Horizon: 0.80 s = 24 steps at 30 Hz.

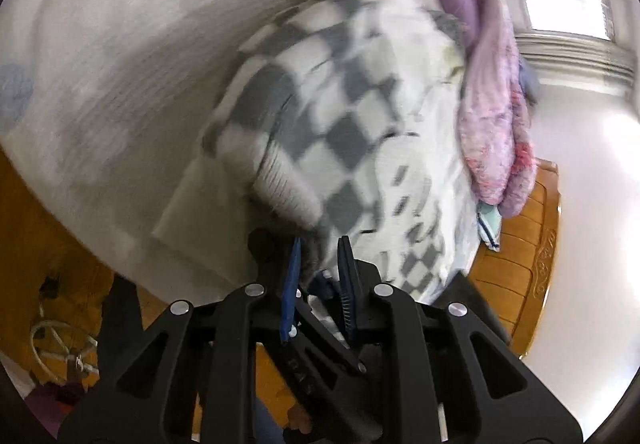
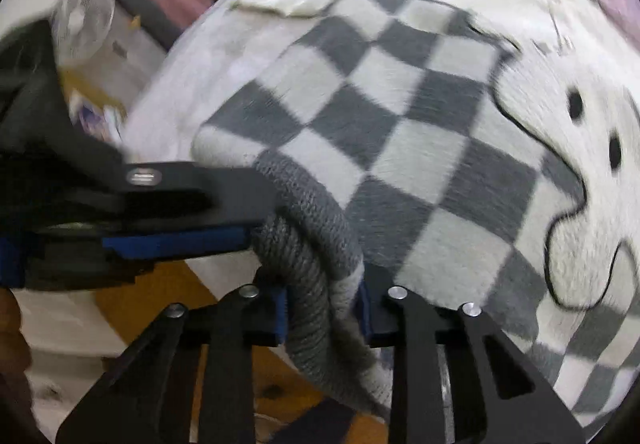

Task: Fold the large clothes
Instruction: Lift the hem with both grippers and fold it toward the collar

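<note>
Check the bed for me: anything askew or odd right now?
Nothing damaged or spilled. The checkered sweater lies partly bunched on the bed, its grey edge twisted between both claws, left and right. A purple blanket is heaped along the far side.

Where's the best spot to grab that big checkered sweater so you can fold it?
Probably its thick ribbed edge. The checkered sweater lies spread over the bed, and that knit band bunches into a roll at the near side, easy to pinch. Come from the bed's near edge, fingers angled down. Both the right gripper and the left gripper appear to be pinching the sweater there.
</note>
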Motion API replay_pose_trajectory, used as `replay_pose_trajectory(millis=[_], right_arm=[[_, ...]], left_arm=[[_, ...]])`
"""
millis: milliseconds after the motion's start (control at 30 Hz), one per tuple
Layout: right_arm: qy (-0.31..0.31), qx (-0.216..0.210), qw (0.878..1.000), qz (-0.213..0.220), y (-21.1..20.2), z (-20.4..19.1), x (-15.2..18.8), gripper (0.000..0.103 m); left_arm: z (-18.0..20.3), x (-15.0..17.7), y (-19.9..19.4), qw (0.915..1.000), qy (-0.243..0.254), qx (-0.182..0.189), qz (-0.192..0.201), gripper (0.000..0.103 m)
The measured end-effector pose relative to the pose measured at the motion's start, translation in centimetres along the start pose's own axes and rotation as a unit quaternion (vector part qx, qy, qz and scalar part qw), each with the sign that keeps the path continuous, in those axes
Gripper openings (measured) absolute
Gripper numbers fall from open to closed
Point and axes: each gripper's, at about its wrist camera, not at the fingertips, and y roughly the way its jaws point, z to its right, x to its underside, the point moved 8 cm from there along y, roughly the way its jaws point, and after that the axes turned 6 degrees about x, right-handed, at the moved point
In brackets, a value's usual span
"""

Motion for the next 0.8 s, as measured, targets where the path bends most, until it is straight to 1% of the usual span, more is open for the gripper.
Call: replay_pose_trajectory(millis=[33, 67, 100, 133, 200, 233, 267, 300, 333, 400, 433, 467, 500, 567, 600, 633, 667, 700, 733, 767, 800], right_arm=[[0.014, -0.008, 1.0, 0.004, -0.7, 0.7, -0.1, 0.022], [0.039, -0.025, 0.999, 0.012, -1.9, 1.6, -0.4, 0.022], [0.064, -0.038, 0.997, 0.021, -3.1, 2.7, -0.6, 0.022], [0.101, -0.052, 0.993, 0.031, -4.5, 4.3, -0.9, 0.022], [0.154, -0.075, 0.984, 0.043, -6.8, 7.1, -0.5, 0.022], [0.183, -0.082, 0.978, 0.052, -8.2, 9.0, -0.3, 0.022], [0.2, -0.088, 0.974, 0.06, -9.4, 10.3, -0.1, 0.021], [0.215, -0.093, 0.97, 0.067, -10.3, 11.3, -0.1, 0.021], [0.231, -0.097, 0.965, 0.076, -11.6, 12.7, 0.2, 0.021], [0.254, -0.102, 0.957, 0.093, -14.1, 14.8, 1.2, 0.021], [0.261, -0.104, 0.955, 0.098, -15.1, 15.8, 1.9, 0.021], [0.271, -0.102, 0.951, 0.108, -16.6, 17.3, 2.7, 0.021], [0.276, -0.101, 0.949, 0.113, -16.9, 17.8, 2.7, 0.021], [0.301, -0.099, 0.941, 0.124, -18.6, 20.1, 3.9, 0.021], [0.321, -0.097, 0.933, 0.13, -19.4, 21.5, 5.0, 0.021], [0.333, -0.094, 0.929, 0.132, -19.9, 22.4, 5.7, 0.021], [0.349, -0.084, 0.923, 0.136, -20.4, 23.6, 6.9, 0.021], [0.36, -0.079, 0.92, 0.136, -20.6, 24.1, 7.4, 0.02], [0.383, -0.077, 0.911, 0.133, -20.6, 25.6, 8.9, 0.02], [0.404, -0.073, 0.903, 0.129, -20.4, 26.8, 10.1, 0.02], [0.424, -0.066, 0.894, 0.126, -20.2, 27.9, 11.3, 0.018]], left_arm=[[1.7, 0.1, -0.3, 0.9996, 0.018, 0.023, 0.002, 0.023], [3.3, 0.4, -0.5, 0.9986, 0.031, 0.042, -0.001, 0.035], [5.2, 0.6, -1.1, 0.9971, 0.047, 0.059, 0.003, 0.043], [6.5, 0.6, -1.7, 0.9956, 0.062, 0.069, 0.013, 0.045], [9.4, 0.9, -2.9, 0.9915, 0.09, 0.087, 0.035, 0.055], [10.7, 1.1, -3.5, 0.9893, 0.101, 0.094, 0.048, 0.057], [11.5, 1.1, -3.8, 0.9885, 0.106, 0.09, 0.06, 0.06], [11.9, 1.1, -3.8, 0.9884, 0.111, 0.076, 0.07, 0.061], [12.2, 1.1, -3.5, 0.9882, 0.119, 0.054, 0.08, 0.062], [11.6, 1.0, -2.5, 0.9871, 0.126, -0.007, 0.099, 0.063], [11.3, 1.0, -1.4, 0.986, 0.126, -0.034, 0.103, 0.063], [11.1, 1.2, -0.4, 0.9857, 0.127, -0.047, 0.101, 0.063], [10.6, 1.5, 1.0, 0.9847, 0.124, -0.075, 0.096, 0.063], [10.4, 2.1, 3.2, 0.9837, 0.128, -0.092, 0.086, 0.063], [10.4, 2.4, 4.5, 0.9826, 0.131, -0.107, 0.077, 0.063], [10.5, 3.2, 6.1, 0.9798, 0.148, -0.119, 0.062, 0.063], [11.0, 4.0, 7.5, 0.9767, 0.167, -0.125, 0.052, 0.066], [11.5, 4.7, 9.0, 0.973, 0.184, -0.133, 0.041, 0.074], [11.9, 5.5, 10.7, 0.9698, 0.2, -0.138, 0.027, 0.075], [11.9, 6.3, 12.0, 0.9687, 0.205, -0.14, 0.014, 0.075], [11.8, 7.0, 13.5, 0.9689, 0.2, -0.146, -0.001, 0.075]])
